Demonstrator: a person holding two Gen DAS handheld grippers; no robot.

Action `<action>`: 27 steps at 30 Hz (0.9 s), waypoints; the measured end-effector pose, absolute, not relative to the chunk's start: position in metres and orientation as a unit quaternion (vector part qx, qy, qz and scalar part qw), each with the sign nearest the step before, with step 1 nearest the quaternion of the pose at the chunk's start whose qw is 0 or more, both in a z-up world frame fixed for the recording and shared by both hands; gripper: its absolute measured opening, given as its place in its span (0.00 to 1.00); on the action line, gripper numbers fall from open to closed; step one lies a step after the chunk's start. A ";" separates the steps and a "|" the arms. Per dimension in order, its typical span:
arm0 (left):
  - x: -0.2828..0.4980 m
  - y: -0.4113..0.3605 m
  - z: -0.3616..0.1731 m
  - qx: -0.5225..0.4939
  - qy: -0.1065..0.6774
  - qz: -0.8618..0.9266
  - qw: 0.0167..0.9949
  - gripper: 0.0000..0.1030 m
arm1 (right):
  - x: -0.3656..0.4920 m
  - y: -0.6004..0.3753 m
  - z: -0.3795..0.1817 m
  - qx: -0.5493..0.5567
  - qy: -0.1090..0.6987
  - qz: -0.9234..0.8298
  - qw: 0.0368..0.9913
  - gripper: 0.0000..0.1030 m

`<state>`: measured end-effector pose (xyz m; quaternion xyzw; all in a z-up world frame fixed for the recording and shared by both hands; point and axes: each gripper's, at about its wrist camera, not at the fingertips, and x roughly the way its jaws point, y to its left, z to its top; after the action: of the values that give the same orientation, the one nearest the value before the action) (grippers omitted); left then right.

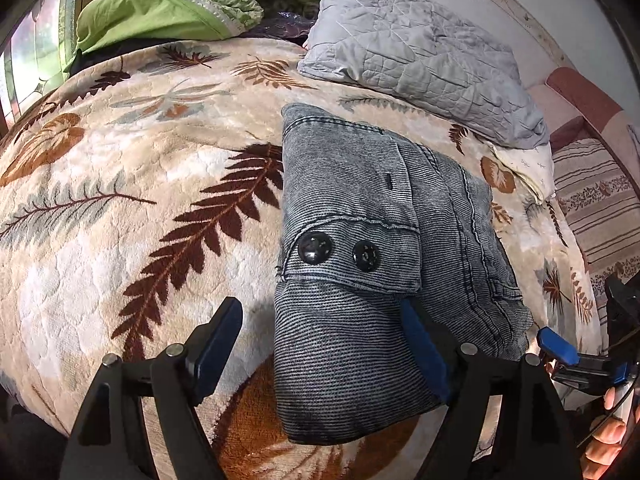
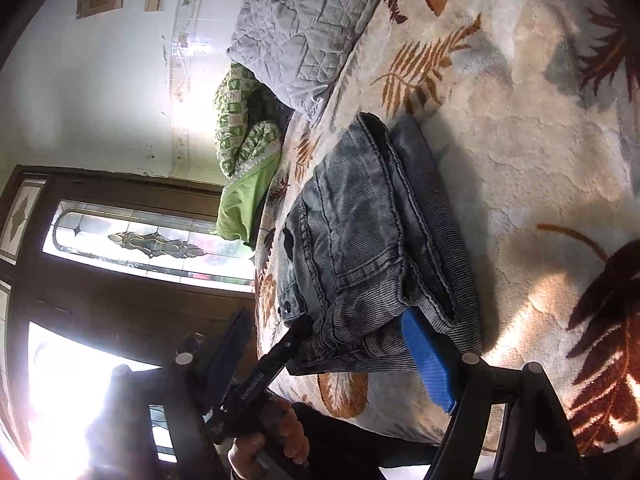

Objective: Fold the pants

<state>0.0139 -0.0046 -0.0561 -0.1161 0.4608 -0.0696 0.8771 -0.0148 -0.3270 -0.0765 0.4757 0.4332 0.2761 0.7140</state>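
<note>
Since pants (image 1: 384, 248) already sit as compact bundle near bed (image 1: 120, 240) edge, prob final tidy only. Left gripper (image 1: 320, 352) spread wide, one finger tucked at fold w/o clamping. Right gripper (image 2: 332, 356) likewise apart, blue pad under layers, prob steadying stack.

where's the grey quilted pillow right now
In the left wrist view the grey quilted pillow lies at the far right of the leaf-patterned blanket, just beyond the folded grey denim pants and right of the green bedding.
</note>
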 end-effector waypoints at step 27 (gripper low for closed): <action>0.017 0.003 -0.038 -0.108 0.449 -0.057 0.885 0.87 | 0.009 -0.296 -0.074 0.370 0.503 0.177 0.761 0.08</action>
<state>0.0167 0.0026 -0.0385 -0.1077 0.4494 -0.0575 0.8849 0.0094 -0.2962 -0.0735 0.3697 0.5031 0.1769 0.7609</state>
